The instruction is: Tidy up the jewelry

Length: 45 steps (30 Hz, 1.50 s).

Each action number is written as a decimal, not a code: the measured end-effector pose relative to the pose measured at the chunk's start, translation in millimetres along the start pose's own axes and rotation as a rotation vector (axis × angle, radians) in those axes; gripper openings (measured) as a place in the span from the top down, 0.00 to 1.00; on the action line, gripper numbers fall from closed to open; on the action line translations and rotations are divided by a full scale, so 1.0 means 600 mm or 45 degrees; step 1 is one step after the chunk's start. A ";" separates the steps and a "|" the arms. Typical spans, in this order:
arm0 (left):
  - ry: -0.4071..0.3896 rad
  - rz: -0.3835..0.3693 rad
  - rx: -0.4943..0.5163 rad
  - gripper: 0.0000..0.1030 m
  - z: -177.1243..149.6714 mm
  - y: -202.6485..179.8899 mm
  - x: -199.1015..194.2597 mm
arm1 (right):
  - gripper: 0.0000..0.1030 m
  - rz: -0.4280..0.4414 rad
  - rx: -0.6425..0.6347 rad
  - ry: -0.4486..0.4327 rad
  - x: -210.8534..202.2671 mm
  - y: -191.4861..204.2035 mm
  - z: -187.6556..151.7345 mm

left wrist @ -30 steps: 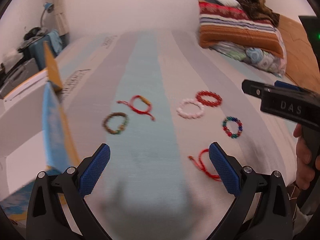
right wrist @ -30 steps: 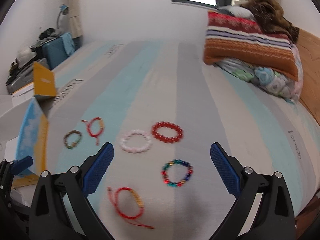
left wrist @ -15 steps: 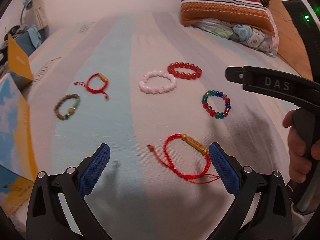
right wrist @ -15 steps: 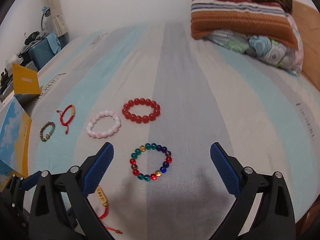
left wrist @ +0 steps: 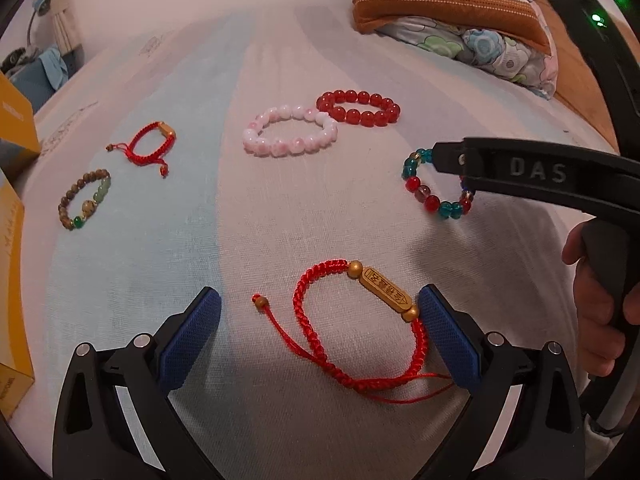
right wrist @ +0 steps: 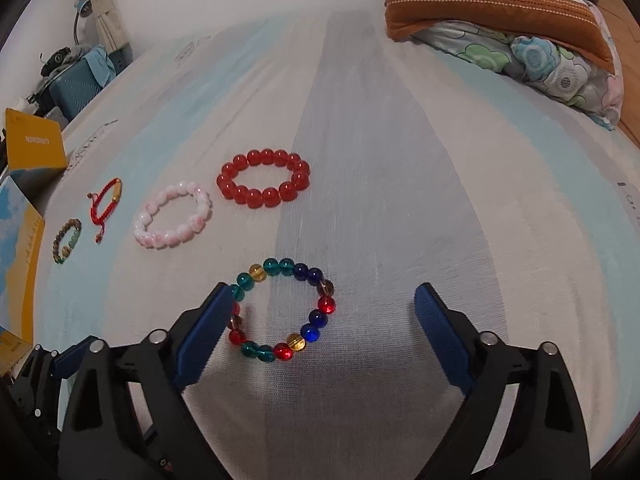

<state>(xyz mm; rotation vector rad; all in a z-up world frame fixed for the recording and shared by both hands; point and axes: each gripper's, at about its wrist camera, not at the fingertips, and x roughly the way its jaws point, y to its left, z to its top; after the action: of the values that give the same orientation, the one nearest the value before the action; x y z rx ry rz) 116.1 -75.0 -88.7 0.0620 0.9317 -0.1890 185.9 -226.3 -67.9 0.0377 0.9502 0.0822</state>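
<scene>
Several bracelets lie on the striped bedsheet [left wrist: 168, 240]. My left gripper [left wrist: 318, 334] is open, its jaws either side of a red cord bracelet with a gold bar [left wrist: 360, 320]. My right gripper [right wrist: 324, 330] is open over a multicolour bead bracelet [right wrist: 280, 308], which also shows in the left wrist view [left wrist: 432, 196]. Farther off lie a pink bead bracelet [right wrist: 172, 220], a red bead bracelet [right wrist: 262, 178], a small red cord bracelet [right wrist: 104, 204] and a brown-green bead bracelet [right wrist: 66, 240].
Yellow and blue boxes [right wrist: 24, 184] stand at the bed's left edge. Folded striped and floral bedding [right wrist: 520, 28] is piled at the far right. A wooden headboard [left wrist: 576, 76] lies beyond it. The right gripper's body [left wrist: 540, 176] crosses the left wrist view.
Both grippers have come down and forward toward the sheet. The red cord bracelet now sits between the left jaws, and the multicolour bracelet between the right jaws. The bracelets have not moved.
</scene>
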 end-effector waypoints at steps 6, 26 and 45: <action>-0.015 0.006 0.006 0.06 -0.001 -0.001 0.002 | 0.38 -0.017 -0.014 0.041 0.018 0.003 -0.008; 0.001 -0.036 0.010 0.49 0.000 0.012 -0.011 | 0.83 -0.036 -0.040 0.015 0.019 0.011 -0.016; -0.008 -0.099 0.046 0.88 0.001 0.013 -0.021 | 0.87 -0.020 -0.009 -0.007 0.013 0.004 -0.013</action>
<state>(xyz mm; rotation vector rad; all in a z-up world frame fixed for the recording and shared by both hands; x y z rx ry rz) 110.9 -65.4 -78.2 0.0586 0.9256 -0.2776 184.0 -223.4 -78.7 0.0241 0.9442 0.0707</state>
